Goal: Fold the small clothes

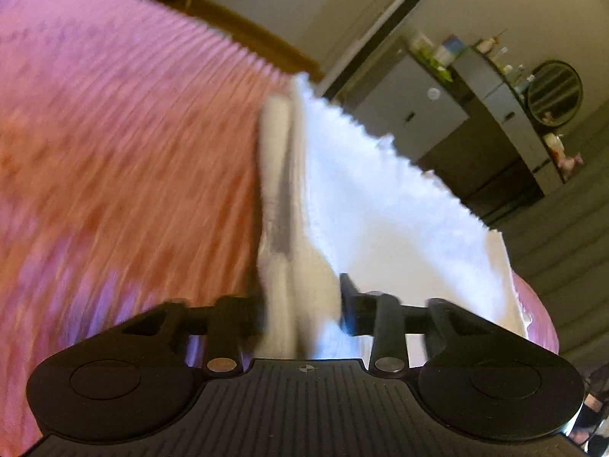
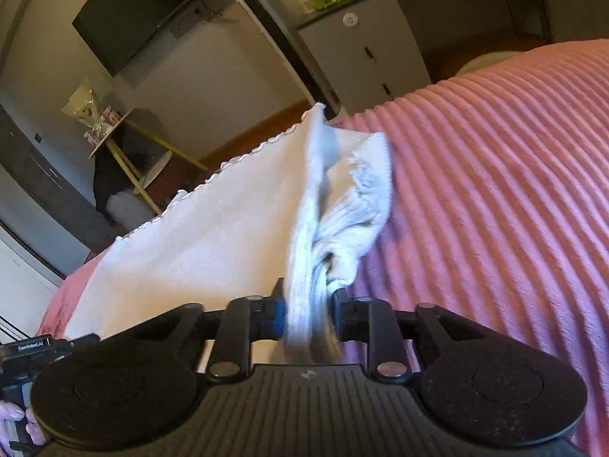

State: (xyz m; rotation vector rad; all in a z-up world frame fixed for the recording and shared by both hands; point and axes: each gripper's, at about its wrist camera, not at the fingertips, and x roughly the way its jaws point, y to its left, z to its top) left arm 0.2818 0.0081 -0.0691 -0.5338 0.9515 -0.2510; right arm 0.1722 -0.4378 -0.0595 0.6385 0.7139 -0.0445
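Both grippers clamped on cloth, garment up off the bed! Left gripper pinching a bunched edge of the small white garment, fabric pressed tight between the jaws. Right gripper likewise closed on a gathered, ribbed bit of that same white garment, folds squeezed into a rope right at the grip. Looks like one piece held at two points, though hard to say which corners or which edge.

Garment lifted and stretched between the two grips, hanging above the pink ribbed bedspread; scalloped trim along the far edge visible in both views. Lower part maybe brushing the bedspread, impossible to tell for certain. Lots of blur in the left wrist view, so mid-swing by the look of it.

Progress? Early to middle, at a guess. No neat folded stack anywhere in sight, no flat crease laid down. Cloth still airborne and rumpled near the right grip, not yet spread flat. Probably a shake-out or a carry-over of one half onto the other, but no way to call which from here.

Left to do: lay it on the bedspread, bring edges together, press the fold, let go. Other clothes waiting? None visible. Background only: grey cabinet, dark screen on the wall, round mirror.
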